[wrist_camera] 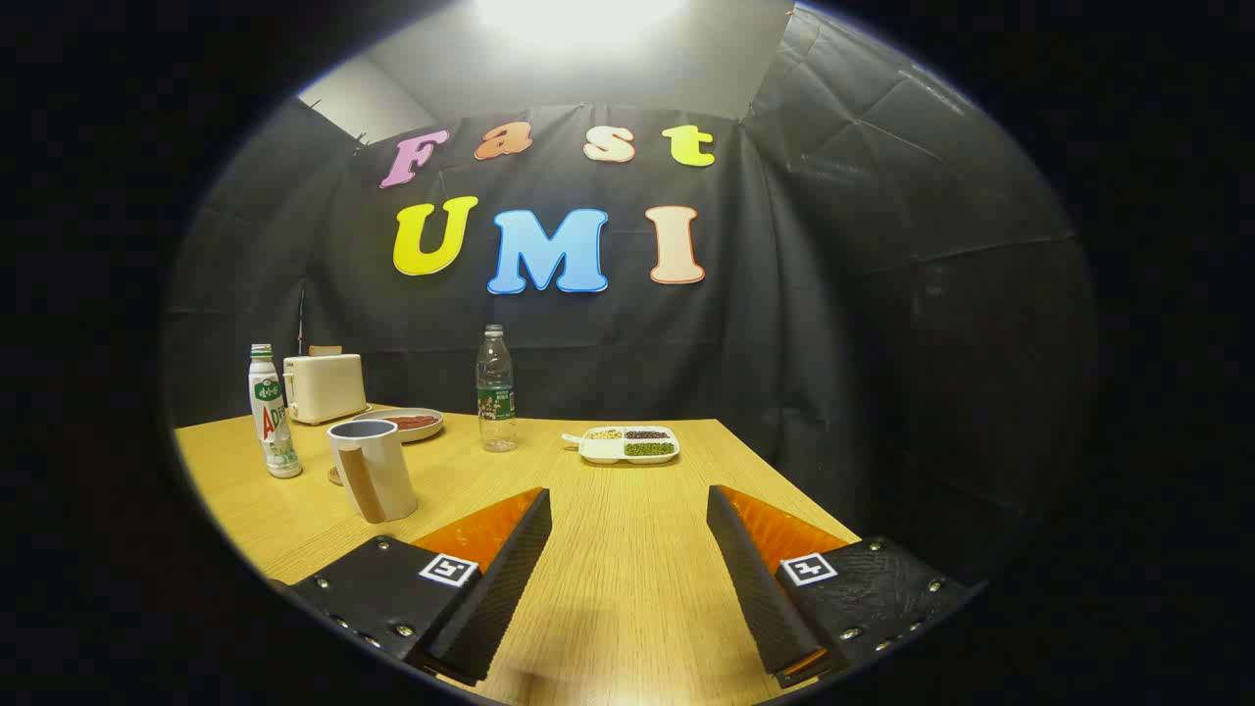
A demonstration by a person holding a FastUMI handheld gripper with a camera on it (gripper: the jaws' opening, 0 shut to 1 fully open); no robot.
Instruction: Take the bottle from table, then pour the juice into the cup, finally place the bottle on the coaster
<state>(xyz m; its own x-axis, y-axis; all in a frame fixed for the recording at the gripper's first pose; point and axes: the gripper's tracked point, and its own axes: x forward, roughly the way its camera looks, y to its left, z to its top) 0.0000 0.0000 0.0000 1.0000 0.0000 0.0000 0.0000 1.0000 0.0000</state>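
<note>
On the table (627, 549), the cup (373, 469) stands near the left edge, a coaster (335, 477) just behind it, a bottle (274, 412) further left. Toaster (325, 386) and plate (400, 424) sit by the far edge, a water bottle (496, 390) right of them, then a divided tray (628, 444).

The gripper (627, 510) has its fingers spread apart over bare table.

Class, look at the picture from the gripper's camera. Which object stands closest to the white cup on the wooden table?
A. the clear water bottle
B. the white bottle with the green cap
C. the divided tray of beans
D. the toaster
B: the white bottle with the green cap stands just beside the white cup, nearer than the rest; the hand-held gripper is open, nothing between its fingers.
</note>
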